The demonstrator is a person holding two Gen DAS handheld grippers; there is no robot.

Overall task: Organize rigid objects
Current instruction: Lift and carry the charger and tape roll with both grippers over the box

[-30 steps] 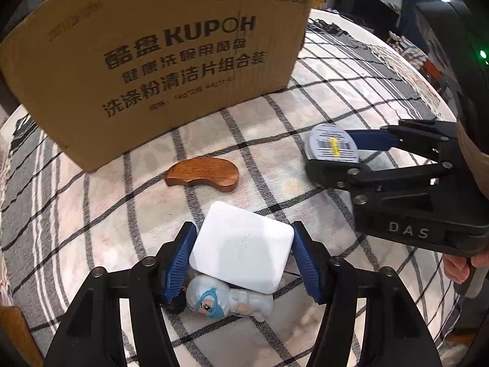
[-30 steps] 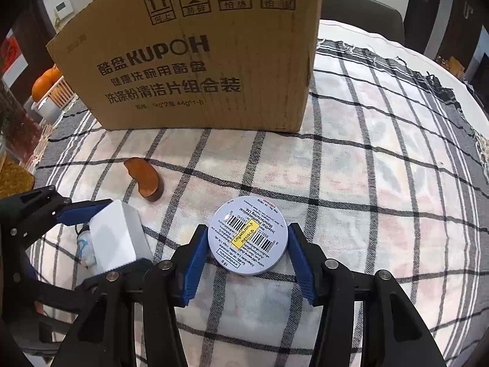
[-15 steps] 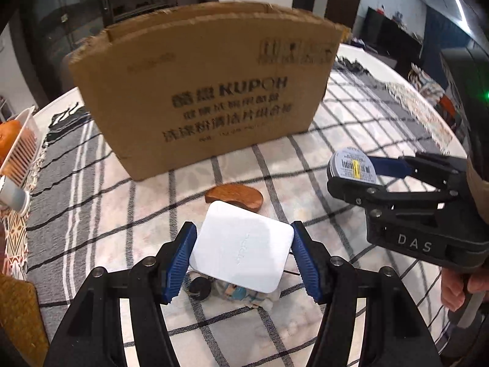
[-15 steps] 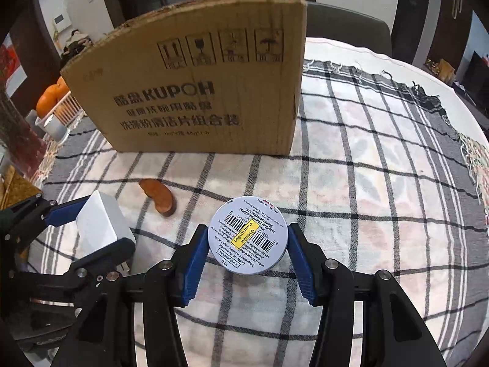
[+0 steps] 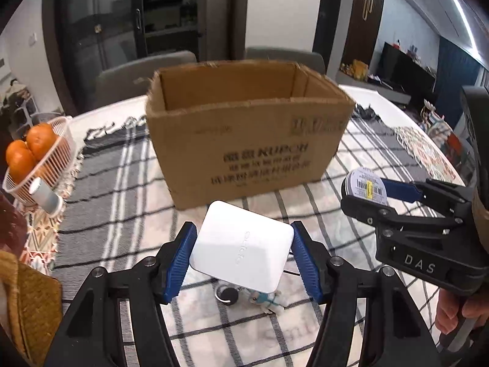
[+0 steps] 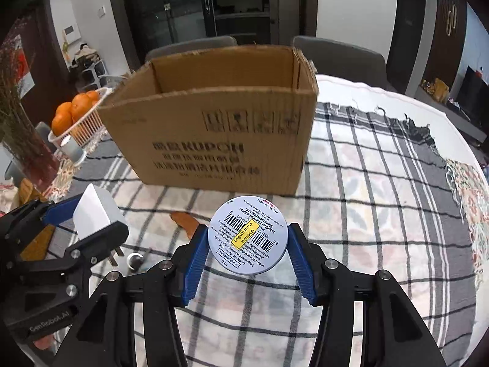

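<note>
Checked cloth in grey, white and black covers the round counter, with grey chairs pushed up at its far side and dark glass-fronted cabinets against the wall behind. An open cardboard box with printed lettering stands at about 12 o'clock from both tools. A white wire basket holding oranges sits at 9 o'clock near the counter's edge. The left tool is closed on a charger, its blue pads pressed to the two sides; the charger is held above the cloth and short of the box. It is a white, glossy block with rounded corners and faint grey lettering, and from the right wrist view its metal prongs point down. Under it, at 6 o'clock, a small figure and a dark round piece lie on the cloth. The right tool grips a round tin between its blue pads, also raised in front of the box. The tin is flat and silvery, its face printed with barcodes, small text and a yellow sticker. A brown wooden piece lies on the cloth at 10 o'clock from the tin, partly hidden behind the tool.
</note>
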